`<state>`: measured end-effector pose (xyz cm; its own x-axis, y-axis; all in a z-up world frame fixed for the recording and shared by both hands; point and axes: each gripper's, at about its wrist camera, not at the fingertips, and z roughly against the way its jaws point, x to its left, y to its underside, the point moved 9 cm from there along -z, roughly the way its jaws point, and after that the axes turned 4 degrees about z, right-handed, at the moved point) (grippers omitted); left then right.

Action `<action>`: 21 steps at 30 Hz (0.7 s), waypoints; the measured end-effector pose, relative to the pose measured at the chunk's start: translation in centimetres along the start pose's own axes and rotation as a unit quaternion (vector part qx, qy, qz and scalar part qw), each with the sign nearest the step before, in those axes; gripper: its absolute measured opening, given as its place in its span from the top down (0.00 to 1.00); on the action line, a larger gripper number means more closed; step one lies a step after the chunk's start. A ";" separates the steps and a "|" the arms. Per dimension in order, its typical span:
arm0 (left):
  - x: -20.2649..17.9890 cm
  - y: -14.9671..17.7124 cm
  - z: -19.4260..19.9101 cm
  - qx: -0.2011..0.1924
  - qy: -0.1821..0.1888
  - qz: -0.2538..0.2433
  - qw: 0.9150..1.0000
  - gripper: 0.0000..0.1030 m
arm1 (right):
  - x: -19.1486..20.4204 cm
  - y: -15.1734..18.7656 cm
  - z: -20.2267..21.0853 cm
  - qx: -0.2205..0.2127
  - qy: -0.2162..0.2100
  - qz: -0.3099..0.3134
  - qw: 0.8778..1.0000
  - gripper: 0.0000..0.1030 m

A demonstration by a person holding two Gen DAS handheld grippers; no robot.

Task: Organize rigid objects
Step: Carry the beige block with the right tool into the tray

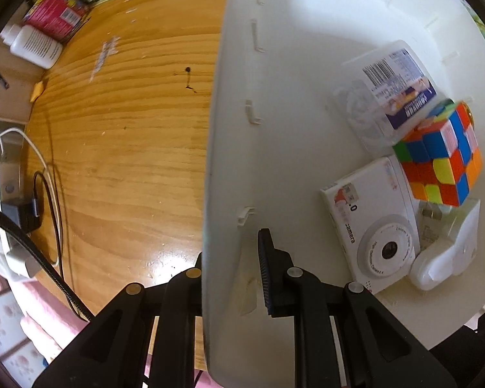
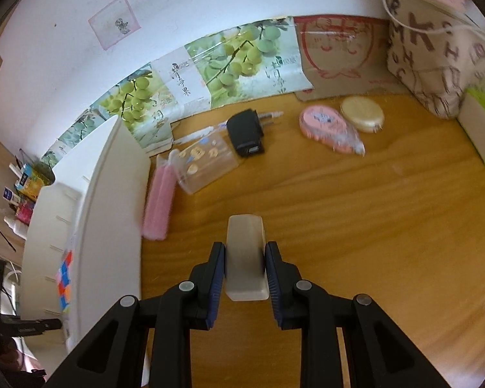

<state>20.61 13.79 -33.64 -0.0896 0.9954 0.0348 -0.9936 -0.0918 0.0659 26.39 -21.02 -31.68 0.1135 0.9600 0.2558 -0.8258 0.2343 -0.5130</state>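
My left gripper (image 1: 232,252) points down and is shut on the side wall of a white plastic bin (image 1: 223,161); one finger is inside and the other is hidden outside the wall. In the bin lie a colourful puzzle cube (image 1: 439,158), a white toy camera (image 1: 371,223), a clear box with a barcode label (image 1: 388,93) and a white plastic piece (image 1: 443,258). My right gripper (image 2: 245,258) is shut on a translucent white block (image 2: 244,236), held above the wooden desk just right of the bin (image 2: 113,194).
On the desk beyond the right gripper lie a pink fuzzy item (image 2: 160,200), a clear sticker box (image 2: 207,165), a black charger (image 2: 245,132), a pink correction tape (image 2: 326,126) and a gold oval tin (image 2: 362,113). A tissue box (image 2: 481,129) stands far right. Cables (image 1: 45,187) trail left of the bin.
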 end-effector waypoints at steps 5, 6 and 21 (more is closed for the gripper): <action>-0.3 0.0 -0.6 0.009 0.015 -0.027 0.999 0.82 | 1.9 1.4 1.6 -0.006 -0.002 -0.021 1.000 0.76; -0.4 0.0 -0.6 0.009 0.017 -0.035 0.999 0.82 | 2.3 1.5 2.0 -0.008 -0.007 -0.029 1.000 0.76; -0.9 -0.5 -0.4 0.008 0.026 -0.114 0.993 0.92 | 9.4 1.4 8.2 -0.090 -0.025 -0.013 0.996 0.76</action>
<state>21.15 12.92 -34.10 0.1332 0.9905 -0.0336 -0.9873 0.1355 0.0826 21.79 -12.89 -23.25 0.1027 0.9452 0.3098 -0.7097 0.2878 -0.6430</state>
